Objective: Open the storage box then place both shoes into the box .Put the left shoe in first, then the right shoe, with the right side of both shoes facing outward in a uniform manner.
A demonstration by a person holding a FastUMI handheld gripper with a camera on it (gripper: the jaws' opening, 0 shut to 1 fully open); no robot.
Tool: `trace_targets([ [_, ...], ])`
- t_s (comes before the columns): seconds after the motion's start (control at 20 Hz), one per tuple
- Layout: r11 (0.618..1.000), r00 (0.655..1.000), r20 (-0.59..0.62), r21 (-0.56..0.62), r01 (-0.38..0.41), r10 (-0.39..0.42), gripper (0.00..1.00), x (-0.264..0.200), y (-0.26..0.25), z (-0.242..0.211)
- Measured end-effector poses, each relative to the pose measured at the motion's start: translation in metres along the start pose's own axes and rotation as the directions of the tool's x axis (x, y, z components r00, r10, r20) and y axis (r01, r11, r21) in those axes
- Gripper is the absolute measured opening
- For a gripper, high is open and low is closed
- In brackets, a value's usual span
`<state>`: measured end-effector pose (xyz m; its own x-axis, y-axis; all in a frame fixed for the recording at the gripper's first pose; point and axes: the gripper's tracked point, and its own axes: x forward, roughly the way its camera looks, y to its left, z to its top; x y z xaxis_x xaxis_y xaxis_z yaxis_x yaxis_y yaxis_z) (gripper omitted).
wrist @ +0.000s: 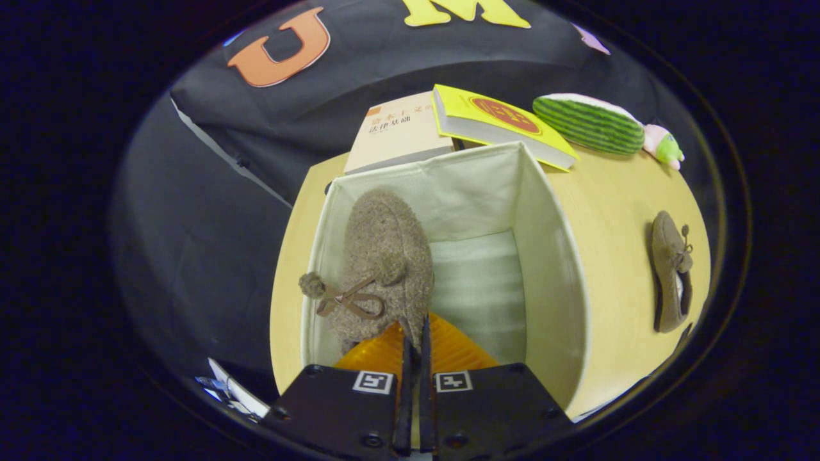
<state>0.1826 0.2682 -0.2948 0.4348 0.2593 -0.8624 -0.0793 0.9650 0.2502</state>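
The gripper (pixel 416 349), clenched on the first shoe's (pixel 383 262) heel rim, lowers it into the open storage box (pixel 557 256); next, release it, then fetch the second shoe (pixel 671 272) lying right.

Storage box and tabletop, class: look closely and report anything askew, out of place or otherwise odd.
Nothing looks damaged or spilled. The gripper is shut on the brown shoe, held inside the open storage box against its left wall. The second shoe lies on its side on the table. The yellow book overhangs the box's back corner.
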Motion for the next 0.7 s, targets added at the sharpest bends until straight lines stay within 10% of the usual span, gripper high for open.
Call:
trace_targets([
  [0.15, 0.999, 0.999, 0.032, -0.04, -0.036, 0.037, 0.33, -0.005, 0.014, 0.007],
  [0.3, 0.995, 0.998, 0.054, -0.096, -0.023, 0.029, 1.0, -0.021, 0.015, 0.01],
  [0.7, 0.975, 0.989, 0.143, -0.214, 0.056, -0.025, 1.0, -0.084, -0.03, 0.031],
])
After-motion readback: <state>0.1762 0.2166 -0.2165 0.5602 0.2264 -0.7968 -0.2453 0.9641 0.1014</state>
